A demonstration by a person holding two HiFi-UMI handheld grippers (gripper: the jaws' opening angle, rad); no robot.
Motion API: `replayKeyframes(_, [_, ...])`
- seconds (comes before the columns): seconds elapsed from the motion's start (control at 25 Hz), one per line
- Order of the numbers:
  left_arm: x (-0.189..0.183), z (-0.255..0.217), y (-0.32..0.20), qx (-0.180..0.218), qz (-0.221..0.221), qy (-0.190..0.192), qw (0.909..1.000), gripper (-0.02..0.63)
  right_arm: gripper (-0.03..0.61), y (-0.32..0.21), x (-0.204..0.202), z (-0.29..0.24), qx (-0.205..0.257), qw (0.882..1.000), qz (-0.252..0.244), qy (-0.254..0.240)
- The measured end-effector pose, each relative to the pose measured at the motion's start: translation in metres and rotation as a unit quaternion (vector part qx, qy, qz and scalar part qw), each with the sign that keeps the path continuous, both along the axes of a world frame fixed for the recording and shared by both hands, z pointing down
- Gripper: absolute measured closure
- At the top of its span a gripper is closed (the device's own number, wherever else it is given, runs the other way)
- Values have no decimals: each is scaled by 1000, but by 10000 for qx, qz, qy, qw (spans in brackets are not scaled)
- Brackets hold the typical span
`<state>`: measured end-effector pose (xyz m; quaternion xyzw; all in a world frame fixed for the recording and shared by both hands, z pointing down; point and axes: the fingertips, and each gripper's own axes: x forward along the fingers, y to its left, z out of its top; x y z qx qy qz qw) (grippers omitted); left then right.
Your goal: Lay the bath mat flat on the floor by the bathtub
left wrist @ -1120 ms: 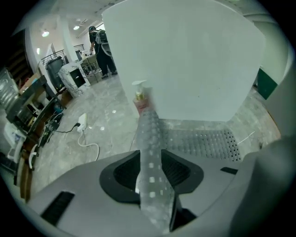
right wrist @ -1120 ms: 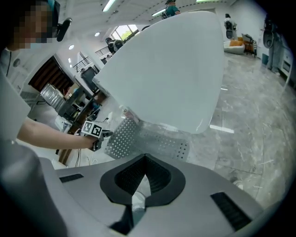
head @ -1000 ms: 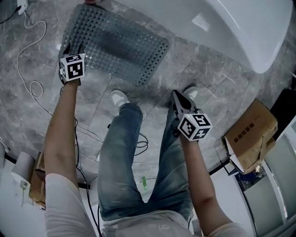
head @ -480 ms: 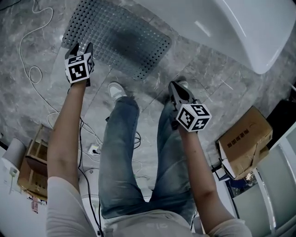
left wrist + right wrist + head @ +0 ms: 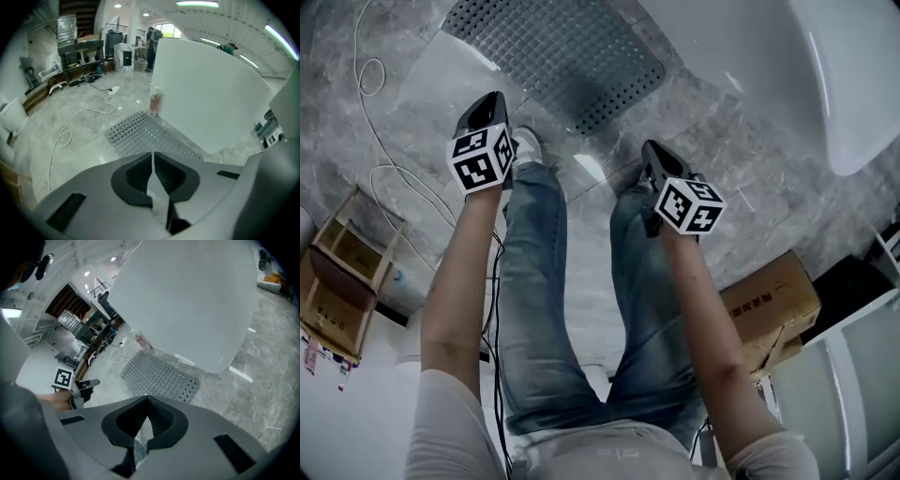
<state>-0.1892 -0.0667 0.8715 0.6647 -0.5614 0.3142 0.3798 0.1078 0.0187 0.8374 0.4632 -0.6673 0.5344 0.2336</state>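
Observation:
The grey perforated bath mat (image 5: 567, 56) lies flat on the marble floor beside the white bathtub (image 5: 787, 66). It also shows in the left gripper view as the mat (image 5: 140, 136) and in the right gripper view as the mat (image 5: 159, 376). My left gripper (image 5: 494, 97) hangs above the floor, short of the mat's near edge and apart from it. Its jaws have just been closing and now meet with nothing between them (image 5: 152, 153). My right gripper (image 5: 649, 148) is shut and empty over the person's right leg, also clear of the mat (image 5: 146, 397).
The person's jeans-clad legs (image 5: 534, 281) and shoes (image 5: 525, 145) stand just before the mat. A white cable (image 5: 370, 75) loops on the floor at left. A wooden crate (image 5: 342, 272) sits lower left, a cardboard box (image 5: 769, 300) lower right. A small bottle (image 5: 153, 103) stands by the tub.
My left gripper left the mat's near-left edge, rose and drew back toward the person, and its jaws went from wide open to shut. The right gripper sank slightly.

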Motion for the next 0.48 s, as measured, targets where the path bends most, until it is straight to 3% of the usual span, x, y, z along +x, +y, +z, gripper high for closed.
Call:
replayKeyframes(0.28, [25, -15, 110, -382, -1285, 511, 9897, 597, 543, 3, 4, 50, -218, 9974, -684, 40])
replayKeyframes(0.4, [40, -20, 133, -434, -1883, 923, 9768, 598, 477, 2, 4, 79, -318, 9959, -840, 89])
replayKeyframes(0.48, [52, -21, 141, -464, -2026, 1088, 9721, 598, 415, 3, 5, 101, -415, 9949, -911, 128])
